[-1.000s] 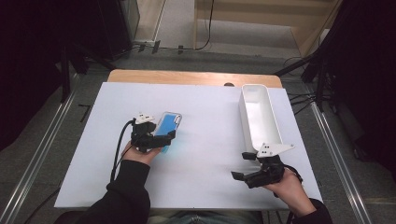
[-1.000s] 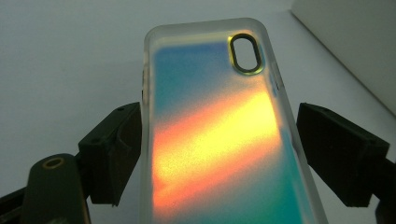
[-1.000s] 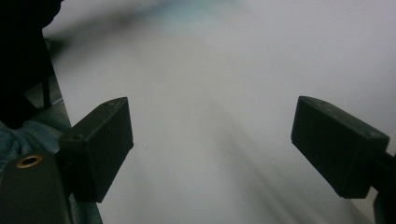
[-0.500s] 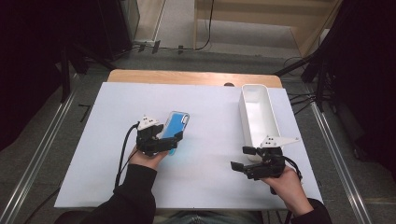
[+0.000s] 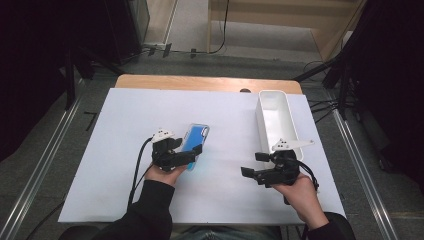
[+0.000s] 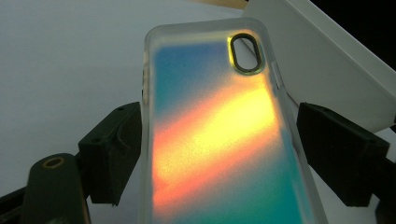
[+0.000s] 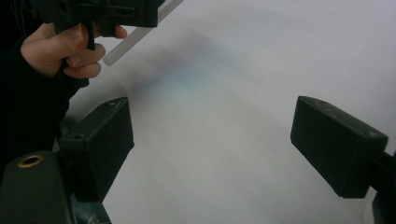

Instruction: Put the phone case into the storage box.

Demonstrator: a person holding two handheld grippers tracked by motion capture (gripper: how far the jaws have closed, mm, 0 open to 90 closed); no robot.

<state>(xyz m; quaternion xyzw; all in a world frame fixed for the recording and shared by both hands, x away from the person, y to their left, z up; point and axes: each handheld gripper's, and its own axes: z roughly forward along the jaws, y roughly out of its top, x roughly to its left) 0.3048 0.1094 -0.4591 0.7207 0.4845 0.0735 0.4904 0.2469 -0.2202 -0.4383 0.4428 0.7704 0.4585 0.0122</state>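
The left gripper [image 5: 192, 156] pinches a blue phone case [image 5: 195, 142] by its long sides, lifted above the white table [image 5: 125, 130], while the right gripper [image 5: 256, 165] hovers with jaws spread wide and empty just beside the near end of a white bin [image 5: 277, 120].

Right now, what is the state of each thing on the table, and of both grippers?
Phone case: between the left gripper's jaws, back side up, lifted at its far end.
White bin: upright, empty.
Left gripper: shut on the phone case.
Right gripper: open, holding nothing.
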